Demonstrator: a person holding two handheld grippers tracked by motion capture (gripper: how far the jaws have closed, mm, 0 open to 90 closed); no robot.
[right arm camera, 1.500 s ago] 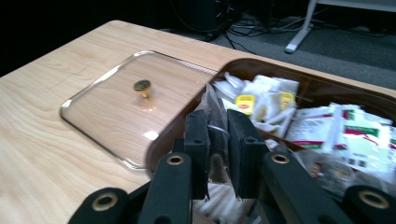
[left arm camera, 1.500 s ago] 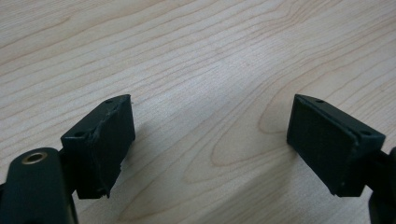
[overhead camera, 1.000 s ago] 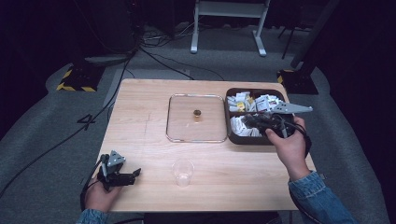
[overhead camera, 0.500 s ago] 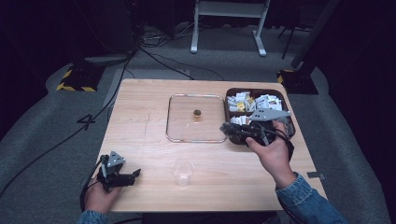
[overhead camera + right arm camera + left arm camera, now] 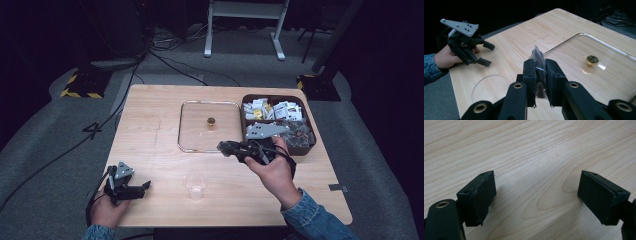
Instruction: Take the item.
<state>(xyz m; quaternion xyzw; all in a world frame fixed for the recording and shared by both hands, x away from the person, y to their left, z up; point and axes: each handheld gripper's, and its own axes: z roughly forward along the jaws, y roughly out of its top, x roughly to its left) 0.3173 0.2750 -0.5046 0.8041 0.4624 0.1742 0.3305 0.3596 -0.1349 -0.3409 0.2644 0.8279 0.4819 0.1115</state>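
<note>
High view: we carry a small packet from the box toward the cup.

We see the wooden table (image 5: 150, 120) with a clear lid (image 5: 192, 125) and its gold knob (image 5: 211, 121) at centre, a brown box (image 5: 308, 131) of packets on the right, and a clear plastic cup (image 5: 195, 185) near the front edge. Our right gripper (image 5: 540, 75) is clamped tight on a dark packet (image 5: 537, 58), held above the table just in front of the lid. Our left gripper (image 5: 536, 195) rests wide apart on bare wood, holding nothing. We judge the cup is the goal, so we should bring the packet squarely over its mouth and lower it before letting go.
</note>
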